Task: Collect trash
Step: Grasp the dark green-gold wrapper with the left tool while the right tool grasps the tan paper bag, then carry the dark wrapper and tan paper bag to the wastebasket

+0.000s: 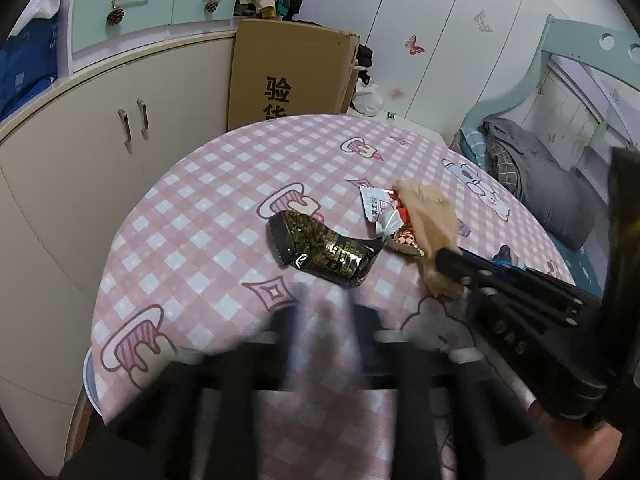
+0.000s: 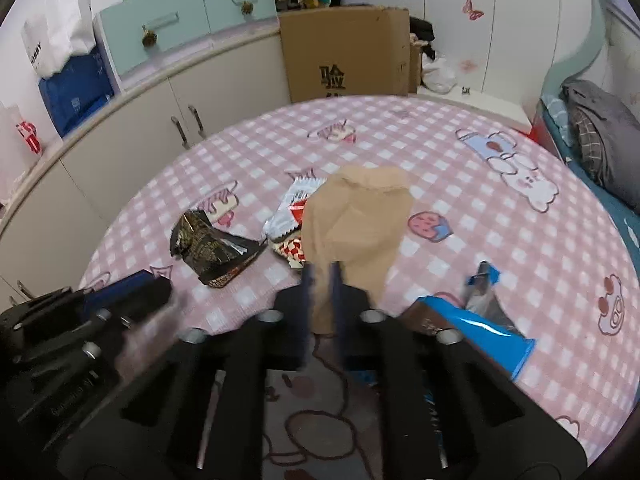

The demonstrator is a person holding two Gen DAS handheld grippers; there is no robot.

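Your right gripper (image 2: 320, 280) clamps brown paper bag (image 2: 356, 220) – long axis toward 12 o'clock; left gripper (image 1: 324, 312) jaws blurred – cannot tell.

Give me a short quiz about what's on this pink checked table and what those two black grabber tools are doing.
1. True or false: the right gripper is shut on the crumpled brown paper bag.
2. Which piece of trash lies nearest the right gripper's own right side? A) glossy blue foil wrapper B) black and gold crinkled snack packet C) silver and red candy wrapper
3. Fill in: on the pink checked tablecloth, the black and gold packet lies to the ____ of the silver and red wrapper in both views.

Key: 1 true. 2 A. 3 left. The left gripper is too blurred to judge.
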